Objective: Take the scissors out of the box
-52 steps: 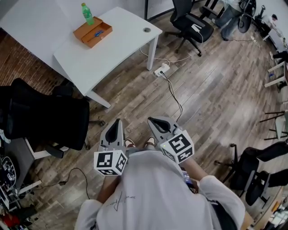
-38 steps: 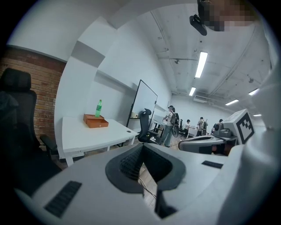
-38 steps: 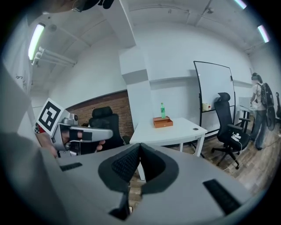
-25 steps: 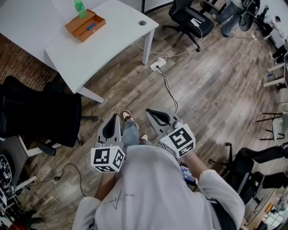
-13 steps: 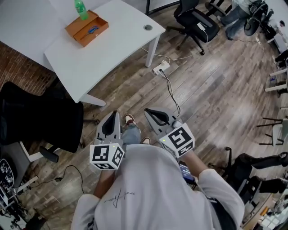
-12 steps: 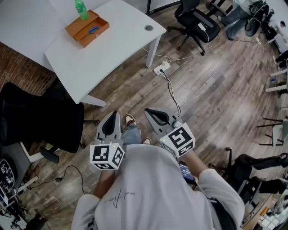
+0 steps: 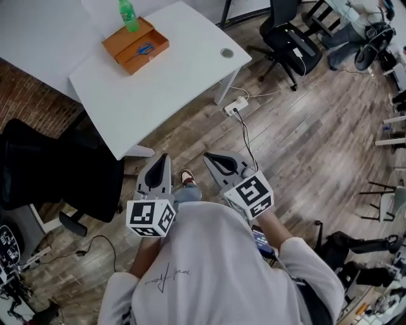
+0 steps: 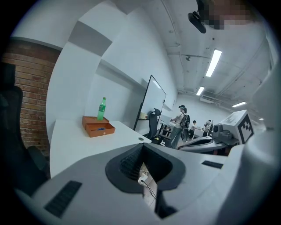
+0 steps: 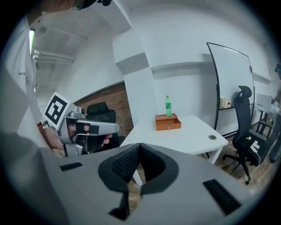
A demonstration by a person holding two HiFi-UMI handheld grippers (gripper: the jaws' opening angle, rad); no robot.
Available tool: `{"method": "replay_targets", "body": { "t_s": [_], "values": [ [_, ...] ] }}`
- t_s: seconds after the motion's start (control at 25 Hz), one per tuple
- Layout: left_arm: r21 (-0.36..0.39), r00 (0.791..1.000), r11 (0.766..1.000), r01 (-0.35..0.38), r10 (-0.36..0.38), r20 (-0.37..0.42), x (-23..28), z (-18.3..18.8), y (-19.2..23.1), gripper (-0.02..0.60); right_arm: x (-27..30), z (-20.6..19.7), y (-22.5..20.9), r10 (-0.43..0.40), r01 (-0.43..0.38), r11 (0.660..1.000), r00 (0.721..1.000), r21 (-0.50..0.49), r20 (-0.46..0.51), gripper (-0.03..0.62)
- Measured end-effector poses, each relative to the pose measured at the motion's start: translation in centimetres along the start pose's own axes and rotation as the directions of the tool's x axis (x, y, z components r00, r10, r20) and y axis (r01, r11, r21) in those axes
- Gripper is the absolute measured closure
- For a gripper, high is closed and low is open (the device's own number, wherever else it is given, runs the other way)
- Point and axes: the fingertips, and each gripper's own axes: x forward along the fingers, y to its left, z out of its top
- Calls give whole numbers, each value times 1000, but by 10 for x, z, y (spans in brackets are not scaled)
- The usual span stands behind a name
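Observation:
An orange box (image 7: 136,46) stands at the far end of a white table (image 7: 171,76), with blue-handled scissors (image 7: 143,48) lying inside it and a green bottle (image 7: 128,14) just behind. Both grippers are held close to the person's body, well short of the table. My left gripper (image 7: 160,169) is shut and holds nothing; my right gripper (image 7: 213,159) is shut and empty too. In the left gripper view the box (image 8: 98,127) sits far beyond the closed left gripper (image 8: 142,147). The right gripper view shows the box (image 9: 168,122) past the right gripper (image 9: 140,145).
A black office chair (image 7: 57,171) stands left of the table's near corner. A power strip (image 7: 236,105) with a cable lies on the wood floor by the table leg. More chairs (image 7: 292,41) stand at the upper right. People (image 8: 181,121) are far off in the room.
The table and box have drawn nearer and shifted right in the head view as the person walked toward them. Both grippers keep their shut pose in front of the body.

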Motion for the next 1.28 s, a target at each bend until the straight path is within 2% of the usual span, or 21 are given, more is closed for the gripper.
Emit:
{"method": "replay_targets", "body": {
  "t_s": [0.2,0.36,0.56,0.64,0.84,1.28],
  "values": [
    [-11,1000,1000,-8,8,11,13,15,28,574,26,22,-3,57,-57,998,998,27,6,586],
    [-16,1000,1000,9,-8,13,20,22,40,574,36,30,-6,55,-54,997,998,48,-10,586],
    [-31,999,999,38,-38,15,27,20,51,574,46,34,0,66,-67,997,997,-23,-27,586],
    [-32,999,999,39,-38,12,27,19,51,574,46,36,-1,53,-54,998,998,-36,-23,586],
    [-34,1000,999,19,-19,21,29,24,59,574,46,52,-24,-39,39,999,999,-9,27,586],
    [-35,998,999,-37,39,49,56,39,64,574,65,74,-67,-16,18,1000,998,-21,54,586]
  ]
}}
